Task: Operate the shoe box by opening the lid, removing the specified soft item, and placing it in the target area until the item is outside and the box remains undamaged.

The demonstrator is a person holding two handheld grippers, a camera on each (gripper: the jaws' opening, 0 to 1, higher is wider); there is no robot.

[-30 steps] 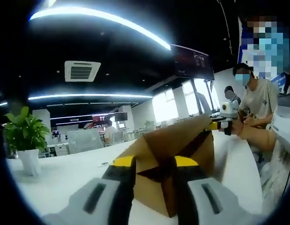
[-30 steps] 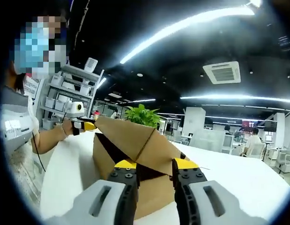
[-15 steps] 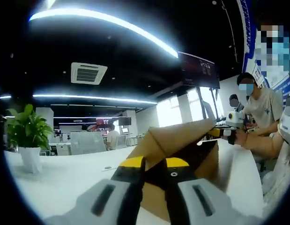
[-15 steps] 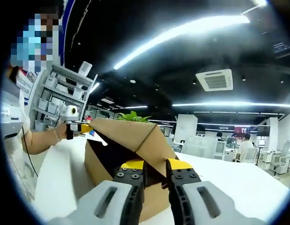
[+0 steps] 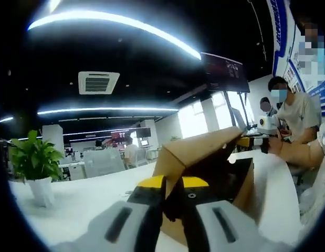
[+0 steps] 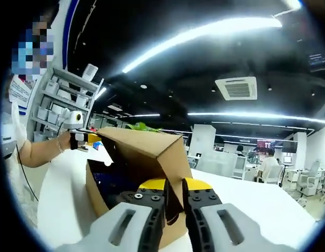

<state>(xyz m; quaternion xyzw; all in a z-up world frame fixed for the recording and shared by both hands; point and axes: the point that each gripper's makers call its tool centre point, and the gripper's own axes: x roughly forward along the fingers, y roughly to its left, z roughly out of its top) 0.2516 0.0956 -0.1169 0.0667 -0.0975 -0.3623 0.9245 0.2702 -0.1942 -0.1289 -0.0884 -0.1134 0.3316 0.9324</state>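
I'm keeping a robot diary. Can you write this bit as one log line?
step: opening lid | left gripper: shut on lid | right gripper: shut on lid | shoe box: lid raised

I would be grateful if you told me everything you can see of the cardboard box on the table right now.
The box is plain brown cardboard and stands on a white table. Its hinged lid is raised at a slant, showing a dark inside; what lies in it cannot be made out. The left claw is closed on one end of the lid's edge, and the right claw is closed on the other end, so the two hold the lid up from opposite ends. No tear shows.
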